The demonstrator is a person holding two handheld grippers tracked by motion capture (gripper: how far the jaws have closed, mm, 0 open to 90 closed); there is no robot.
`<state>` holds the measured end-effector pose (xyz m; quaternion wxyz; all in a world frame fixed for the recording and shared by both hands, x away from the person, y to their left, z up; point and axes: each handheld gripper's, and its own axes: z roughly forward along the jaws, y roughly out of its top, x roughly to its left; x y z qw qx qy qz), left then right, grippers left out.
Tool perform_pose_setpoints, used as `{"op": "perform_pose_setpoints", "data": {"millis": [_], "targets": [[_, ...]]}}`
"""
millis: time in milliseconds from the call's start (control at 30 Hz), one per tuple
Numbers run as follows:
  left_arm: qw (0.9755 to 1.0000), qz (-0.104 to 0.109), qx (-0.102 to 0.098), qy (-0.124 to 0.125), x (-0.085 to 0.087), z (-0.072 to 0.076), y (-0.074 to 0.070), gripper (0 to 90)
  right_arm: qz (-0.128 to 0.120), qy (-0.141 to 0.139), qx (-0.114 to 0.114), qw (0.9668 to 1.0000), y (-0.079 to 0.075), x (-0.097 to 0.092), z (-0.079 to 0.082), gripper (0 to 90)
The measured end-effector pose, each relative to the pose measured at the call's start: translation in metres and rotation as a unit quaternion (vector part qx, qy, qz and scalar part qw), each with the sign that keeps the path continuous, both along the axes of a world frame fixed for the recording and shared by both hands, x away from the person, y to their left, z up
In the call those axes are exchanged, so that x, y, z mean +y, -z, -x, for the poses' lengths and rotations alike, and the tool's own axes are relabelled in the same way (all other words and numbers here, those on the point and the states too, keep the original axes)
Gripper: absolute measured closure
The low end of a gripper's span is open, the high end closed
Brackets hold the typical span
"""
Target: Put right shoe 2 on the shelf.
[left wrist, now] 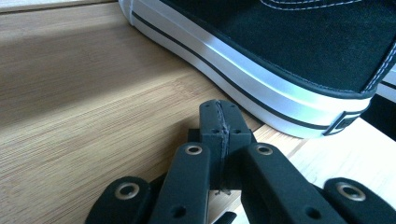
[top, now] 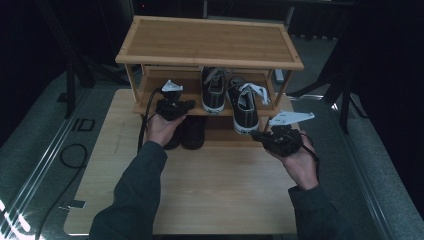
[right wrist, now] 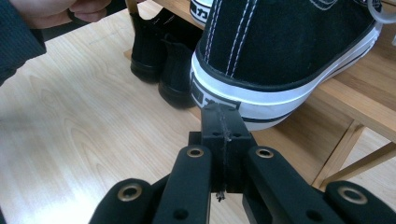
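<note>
Two black canvas sneakers with white soles stand on the middle shelf [top: 150,102] of a bamboo shoe rack. The left sneaker [top: 214,90] sits fully on the shelf, while the right sneaker [top: 243,107] overhangs its front edge. My left gripper [top: 183,104] is shut and empty over the shelf board [left wrist: 93,93], its tip [left wrist: 219,112] just short of the left sneaker's white sole [left wrist: 261,84]. My right gripper [top: 258,135] is also shut and empty. Its tip [right wrist: 220,114] is right at the heel of the overhanging sneaker [right wrist: 280,46].
A pair of black boots [top: 187,132] stands under the middle shelf, also seen in the right gripper view as black boots [right wrist: 163,65]. The rack's top shelf [top: 210,40] is bare. The light wooden table [top: 210,190] stretches toward me. A rack leg [right wrist: 336,154] is to the right.
</note>
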<state>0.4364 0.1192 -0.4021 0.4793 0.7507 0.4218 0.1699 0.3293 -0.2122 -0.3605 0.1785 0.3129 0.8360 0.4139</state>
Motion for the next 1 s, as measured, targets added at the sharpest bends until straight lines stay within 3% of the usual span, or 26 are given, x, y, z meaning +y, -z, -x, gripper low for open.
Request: {"op": "perform_pose_setpoints", "data": {"millis": [433, 667, 1000], "targets": [[1.0, -0.005, 0.007, 0.003, -0.001, -0.001, -0.002, 90.0, -0.007, -0.003, 0.002, 1.0, 0.004, 0.009, -0.004, 90.0], [0.9996, -0.03, -0.002, 0.0, -0.006, 0.0, -0.005, 90.0, -0.009, -0.003, 0.008, 0.9999, 0.006, 0.008, -0.004, 90.0], [0.9992, -0.039, -0.007, 0.005, -0.017, -0.001, -0.005, 89.9, -0.011, -0.001, 0.006, 0.9999, 0.008, 0.008, -0.003, 90.0]]}}
